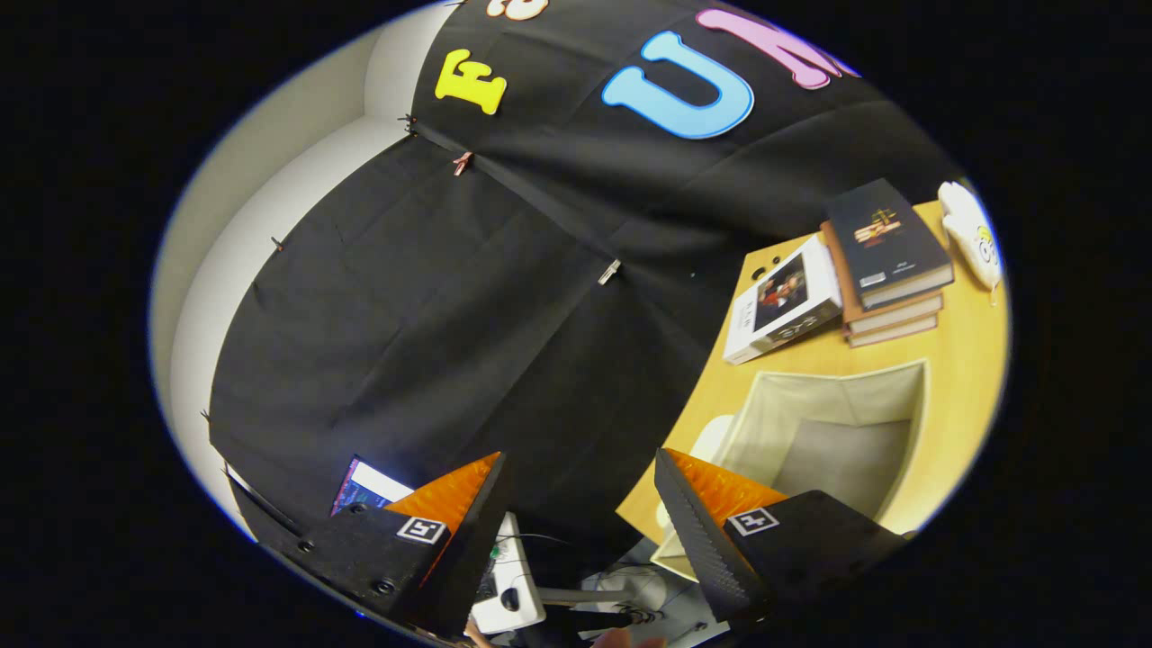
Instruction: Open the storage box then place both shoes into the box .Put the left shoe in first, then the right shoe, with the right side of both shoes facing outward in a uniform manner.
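A: Describing the scene now. Looking along a hand-held gripper (pixel 576 504), fingers standing wide apart, gripping nothing, pointing mostly at the black cloth wall.

B: Asking where the box is.

A: Sitting on the wooden table (pixel 954 360), beyond and beside the right finger: a pale fabric box (pixel 837 432), top already open, inside looking bare. Lying past the box: a stack of books (pixel 886 261), with one white book (pixel 783 306) leaning beside it. Showing at the table's far end: a white rounded thing (pixel 970 234), possibly a shoe, too small to tell for sure.

B: Asking what the step calls for.

A: Judging it as reaching for the left shoe. Advising: turning toward the table, keeping the fingers spread until straddling the shoe's side, then closing firmly near the middle so the shoe hangs level. Suggesting: checking which shoe is the left before gripping, and planning the wrist angle early so the right side ends up facing outward once lowered into the box.
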Demonstrator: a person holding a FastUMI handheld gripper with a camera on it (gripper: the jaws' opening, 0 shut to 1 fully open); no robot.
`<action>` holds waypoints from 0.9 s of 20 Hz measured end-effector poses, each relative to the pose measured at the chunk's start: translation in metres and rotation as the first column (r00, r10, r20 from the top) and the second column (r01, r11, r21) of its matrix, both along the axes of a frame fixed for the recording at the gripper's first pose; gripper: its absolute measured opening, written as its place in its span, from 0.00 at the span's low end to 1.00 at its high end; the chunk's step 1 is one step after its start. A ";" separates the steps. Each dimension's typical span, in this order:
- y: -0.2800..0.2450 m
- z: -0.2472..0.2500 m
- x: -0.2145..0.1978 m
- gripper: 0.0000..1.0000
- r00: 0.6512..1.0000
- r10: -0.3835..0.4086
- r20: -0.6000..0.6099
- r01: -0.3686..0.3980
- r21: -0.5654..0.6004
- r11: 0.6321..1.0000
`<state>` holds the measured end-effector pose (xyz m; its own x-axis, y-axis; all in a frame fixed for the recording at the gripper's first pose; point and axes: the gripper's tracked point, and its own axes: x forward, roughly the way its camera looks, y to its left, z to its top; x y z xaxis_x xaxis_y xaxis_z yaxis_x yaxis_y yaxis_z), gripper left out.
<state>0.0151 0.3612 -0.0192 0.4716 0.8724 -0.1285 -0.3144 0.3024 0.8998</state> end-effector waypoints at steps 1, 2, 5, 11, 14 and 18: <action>-0.016 -0.006 0.000 0.97 1.000 -0.030 0.008 0.030 -0.026 0.999; -0.034 -0.012 0.000 0.97 0.998 -0.058 0.014 0.059 -0.051 0.997; -0.084 -0.036 -0.014 0.97 0.993 -0.115 0.003 0.114 -0.122 0.986; -0.198 -0.121 -0.058 0.97 0.979 -0.199 0.049 0.200 -0.454 0.868; -0.247 -0.173 -0.080 0.97 0.974 -0.219 0.056 0.206 -0.623 0.755; -0.281 -0.244 -0.106 0.98 0.975 -0.222 -0.018 0.133 -0.753 0.644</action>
